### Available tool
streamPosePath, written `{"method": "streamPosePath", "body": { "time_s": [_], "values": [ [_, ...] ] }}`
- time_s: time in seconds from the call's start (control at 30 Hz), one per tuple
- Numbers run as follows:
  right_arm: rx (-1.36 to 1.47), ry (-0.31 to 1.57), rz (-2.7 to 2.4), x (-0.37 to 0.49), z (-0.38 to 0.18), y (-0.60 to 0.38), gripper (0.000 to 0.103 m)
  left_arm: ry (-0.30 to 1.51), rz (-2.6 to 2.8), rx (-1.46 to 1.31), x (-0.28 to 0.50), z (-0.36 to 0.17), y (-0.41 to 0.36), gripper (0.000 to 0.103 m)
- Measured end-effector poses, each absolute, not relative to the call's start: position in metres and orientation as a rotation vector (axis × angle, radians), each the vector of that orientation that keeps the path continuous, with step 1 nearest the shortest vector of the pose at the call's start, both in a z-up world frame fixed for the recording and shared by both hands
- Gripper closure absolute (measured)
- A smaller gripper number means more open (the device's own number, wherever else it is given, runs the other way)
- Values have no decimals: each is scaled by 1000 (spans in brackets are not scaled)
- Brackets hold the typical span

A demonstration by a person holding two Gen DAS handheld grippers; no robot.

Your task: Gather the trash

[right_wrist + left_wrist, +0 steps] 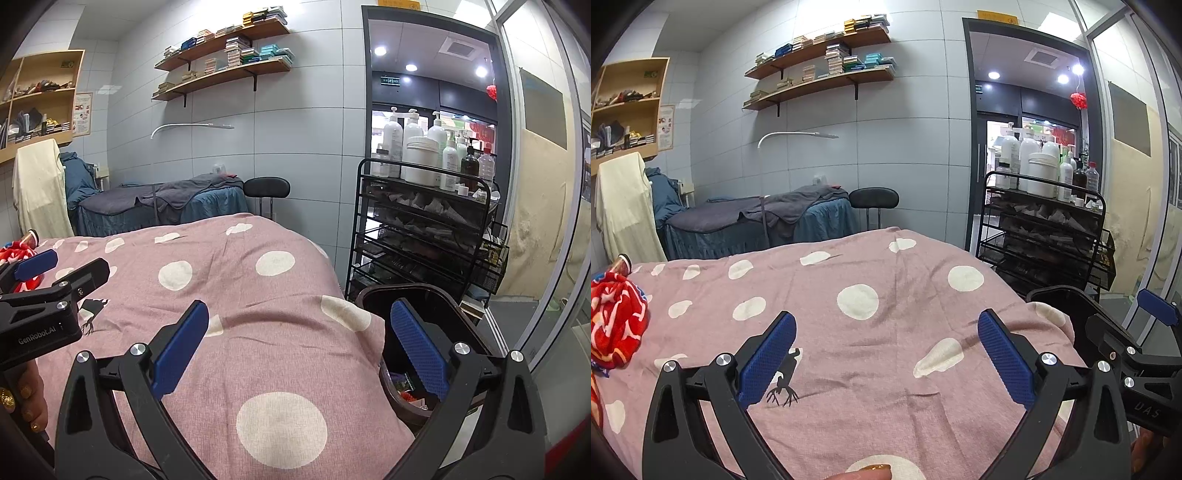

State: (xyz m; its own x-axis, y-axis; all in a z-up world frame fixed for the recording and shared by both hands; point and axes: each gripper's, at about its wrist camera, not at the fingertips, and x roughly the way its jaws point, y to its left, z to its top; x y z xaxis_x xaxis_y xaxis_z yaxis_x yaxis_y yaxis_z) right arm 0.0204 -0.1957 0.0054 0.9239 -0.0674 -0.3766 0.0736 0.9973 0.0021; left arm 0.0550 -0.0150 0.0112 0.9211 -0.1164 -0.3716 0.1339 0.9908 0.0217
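My left gripper [886, 328] is open and empty above a bed covered with a pink polka-dot blanket [857, 280]. My right gripper [299, 317] is open and empty over the bed's right edge. A dark trash bin [417, 295] stands on the floor beside the bed under my right finger, with some scraps inside it. The bin's rim also shows in the left wrist view [1056, 293]. The left gripper shows at the left of the right wrist view [33, 269]. No loose trash shows on the blanket.
A red patterned cloth [615, 321] lies at the bed's left, with a small tube [622, 263] behind it. A black wire cart [424, 229] with white bottles stands right of the bed. A second bed [757, 218] and a black stool [873, 199] stand behind.
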Motion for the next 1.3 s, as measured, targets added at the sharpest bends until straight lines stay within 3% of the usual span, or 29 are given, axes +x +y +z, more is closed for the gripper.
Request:
{"method": "streamPosePath", "body": {
  "time_s": [1.3],
  "values": [
    [24, 393, -72, 23, 3, -197, 5, 393, -135, 39, 56, 8, -13, 5]
  ]
}}
